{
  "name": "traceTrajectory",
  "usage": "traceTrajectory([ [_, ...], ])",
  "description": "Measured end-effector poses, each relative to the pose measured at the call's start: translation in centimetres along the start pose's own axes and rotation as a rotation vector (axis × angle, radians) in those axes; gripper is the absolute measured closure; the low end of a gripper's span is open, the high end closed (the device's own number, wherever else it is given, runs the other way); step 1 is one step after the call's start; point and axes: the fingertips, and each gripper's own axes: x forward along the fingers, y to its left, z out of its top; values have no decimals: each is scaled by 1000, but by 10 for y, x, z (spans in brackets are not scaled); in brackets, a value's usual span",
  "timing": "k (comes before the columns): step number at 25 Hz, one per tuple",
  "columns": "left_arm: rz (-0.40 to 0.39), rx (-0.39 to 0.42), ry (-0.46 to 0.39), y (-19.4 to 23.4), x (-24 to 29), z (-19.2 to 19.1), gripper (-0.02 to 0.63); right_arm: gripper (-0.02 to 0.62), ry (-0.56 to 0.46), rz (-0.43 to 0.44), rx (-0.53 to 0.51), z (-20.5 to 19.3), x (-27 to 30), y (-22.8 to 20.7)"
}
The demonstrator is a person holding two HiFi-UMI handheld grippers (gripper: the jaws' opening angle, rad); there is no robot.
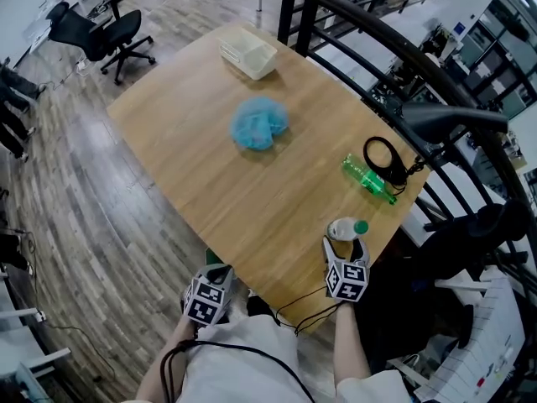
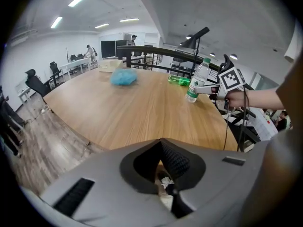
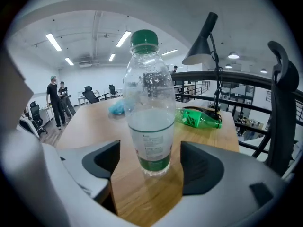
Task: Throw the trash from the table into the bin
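Note:
A clear plastic bottle [image 1: 344,227] with a green cap stands upright near the table's front right corner. My right gripper [image 1: 346,243] is open around it. In the right gripper view the bottle [image 3: 147,112] stands between the two jaws of the right gripper [image 3: 150,149], with a gap on each side. A green bottle [image 1: 367,176] lies on its side further back. My left gripper [image 1: 211,280] hangs just off the table's near edge. In its own view the left gripper [image 2: 161,144] has its tips together, and a small white scrap [image 2: 165,180] shows deep behind them; I cannot tell if it is pinched.
A crumpled blue net [image 1: 258,124] lies mid-table and a clear plastic box [image 1: 247,50] stands at the far end. A black cable loop [image 1: 382,154] lies by the green bottle. A black railing [image 1: 394,40] runs along the right side. An office chair [image 1: 105,30] stands far left.

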Motion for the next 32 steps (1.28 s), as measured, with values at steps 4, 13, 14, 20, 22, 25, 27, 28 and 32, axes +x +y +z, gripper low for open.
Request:
traceTrajectory([
  [4, 30, -38, 13, 3, -6, -8, 584, 167, -20, -1, -28, 14, 21, -1],
  [13, 40, -58, 17, 4, -12, -18, 584, 267, -73, 56, -6, 25, 11, 16],
  [14, 34, -52, 15, 3, -12, -18, 584, 267, -79, 65, -11, 27, 6, 22],
  [20, 7, -21, -14, 13, -18, -26, 584, 265, -133, 130, -6, 36, -18, 71],
  [22, 3, -19, -32, 20, -23, -30, 584, 264, -155, 149, 10, 37, -27, 92],
  [25, -15, -6, -34, 29, -34, -40, 584, 264, -158, 172, 1, 32, -40, 128],
  [27, -28, 6, -39, 35, -42, -46, 584, 264, -154, 186, -7, 27, -49, 153],
  [28, -34, 11, -42, 39, -47, -50, 584, 264, -151, 192, -7, 24, -53, 165],
  [32, -57, 20, -55, 59, -62, -69, 584, 264, -140, 224, 12, 8, -70, 219],
])
